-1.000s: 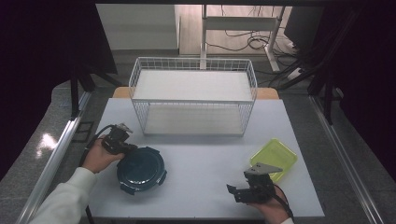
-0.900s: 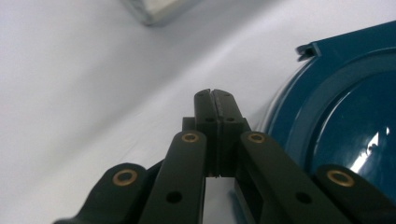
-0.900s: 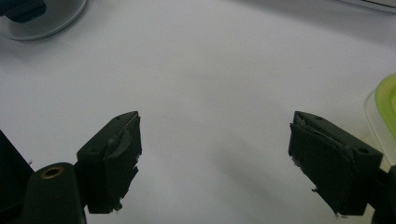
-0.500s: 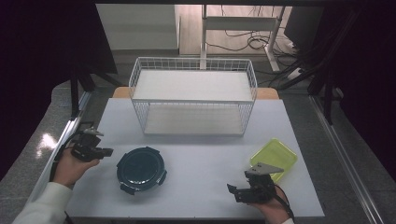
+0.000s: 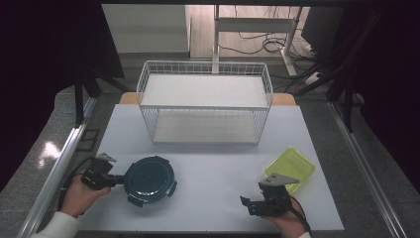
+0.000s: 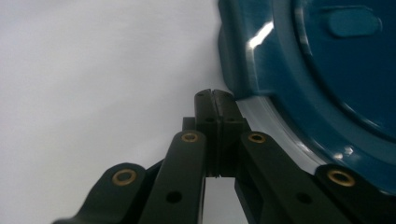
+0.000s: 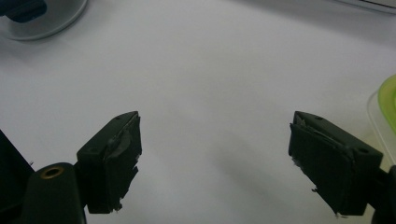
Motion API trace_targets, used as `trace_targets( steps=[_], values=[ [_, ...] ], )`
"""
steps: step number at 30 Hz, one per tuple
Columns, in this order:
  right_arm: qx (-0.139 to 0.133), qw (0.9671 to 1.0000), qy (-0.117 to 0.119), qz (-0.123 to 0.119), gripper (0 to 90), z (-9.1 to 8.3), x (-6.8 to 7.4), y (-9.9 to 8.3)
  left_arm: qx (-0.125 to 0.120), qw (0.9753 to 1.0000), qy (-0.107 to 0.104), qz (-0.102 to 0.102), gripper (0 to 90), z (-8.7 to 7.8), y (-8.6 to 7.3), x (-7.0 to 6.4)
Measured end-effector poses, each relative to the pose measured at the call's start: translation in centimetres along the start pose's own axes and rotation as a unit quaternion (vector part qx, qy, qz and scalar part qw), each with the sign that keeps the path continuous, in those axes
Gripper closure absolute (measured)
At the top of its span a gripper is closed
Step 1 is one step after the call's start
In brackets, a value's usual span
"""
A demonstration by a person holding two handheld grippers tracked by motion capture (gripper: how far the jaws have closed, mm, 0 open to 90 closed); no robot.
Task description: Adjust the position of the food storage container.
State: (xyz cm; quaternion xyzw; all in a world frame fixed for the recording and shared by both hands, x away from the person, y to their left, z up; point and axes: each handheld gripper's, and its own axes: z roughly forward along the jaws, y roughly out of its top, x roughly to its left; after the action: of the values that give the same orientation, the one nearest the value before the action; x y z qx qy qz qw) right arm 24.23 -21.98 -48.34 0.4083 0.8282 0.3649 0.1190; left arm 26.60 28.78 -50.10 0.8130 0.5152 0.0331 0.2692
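Round dark-blue lidded container [image 5: 150, 180], one item, lying flat on the white table [image 5: 218, 148] in its front left part; lid uppermost, clip tabs around the rim; in the left claw view we see the glossy blue lid [image 6: 322, 70] with an oval raised mark near its middle and a pale rim beneath its edge.

Left claw [image 5: 118, 179], held in our left hand [image 5: 79, 196] at the front left edge of the table; its tips point at the container's left rim and lie just beside it; in the left claw view the left claw [image 6: 215, 100] has its jaws pressed together with nothing between them, the tips right at the edge of the lid; we cannot tell whether they touch it.

Right claw [image 5: 247, 204], held in our right hand [image 5: 289, 223] at the front right of the table, well apart from the container; in the right claw view the right claw [image 7: 215, 163] has its jaws spread wide over bare table, holding nothing.

Yellow-green rectangular tray [image 5: 292, 168], flat on the table just behind the right claw, near the right edge.

White wire basket rack [image 5: 205, 106], standing at the back middle of the table, well apart from both claws.
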Motion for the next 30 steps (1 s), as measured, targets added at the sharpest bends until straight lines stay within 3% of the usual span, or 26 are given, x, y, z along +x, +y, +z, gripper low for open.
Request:
trace_targets(
  steps=[1, 3, 8, 17, 20, 30],
  values=[
    [-0.001, 1.0000, 0.000, 0.000, 17.2, 0.0, 0.0, 0.0, 0.002, 1.0000, -0.005, 0.005, 90.0, 0.1, 0.0, -0.1],
    [0.000, 1.0000, 0.000, 0.001, 17.2, 0.0, 0.0, 0.0, 0.007, 0.9998, 0.009, 0.014, 90.0, 0.4, 0.0, -0.6],
    [0.000, 1.0000, -0.001, 0.001, 17.2, 0.0, 0.0, 0.0, 0.013, 0.9997, 0.012, 0.014, 90.0, 0.9, 0.0, -0.8],
    [-0.002, 1.0000, -0.002, -0.002, 17.2, 0.0, 0.0, 0.1, 0.014, 0.9996, 0.000, 0.024, 90.0, 0.9, 0.0, -2.0],
    [-0.005, 1.0000, -0.003, 0.002, 17.2, -0.1, 0.0, 0.2, 0.014, 0.9993, -0.007, 0.035, 90.0, 1.1, 0.3, -2.9],
    [-0.016, 0.9998, -0.009, 0.008, 17.2, -0.6, -0.3, 0.3, 0.009, 0.9987, -0.027, 0.043, 90.0, 2.1, 1.1, -5.0]
  ],
)
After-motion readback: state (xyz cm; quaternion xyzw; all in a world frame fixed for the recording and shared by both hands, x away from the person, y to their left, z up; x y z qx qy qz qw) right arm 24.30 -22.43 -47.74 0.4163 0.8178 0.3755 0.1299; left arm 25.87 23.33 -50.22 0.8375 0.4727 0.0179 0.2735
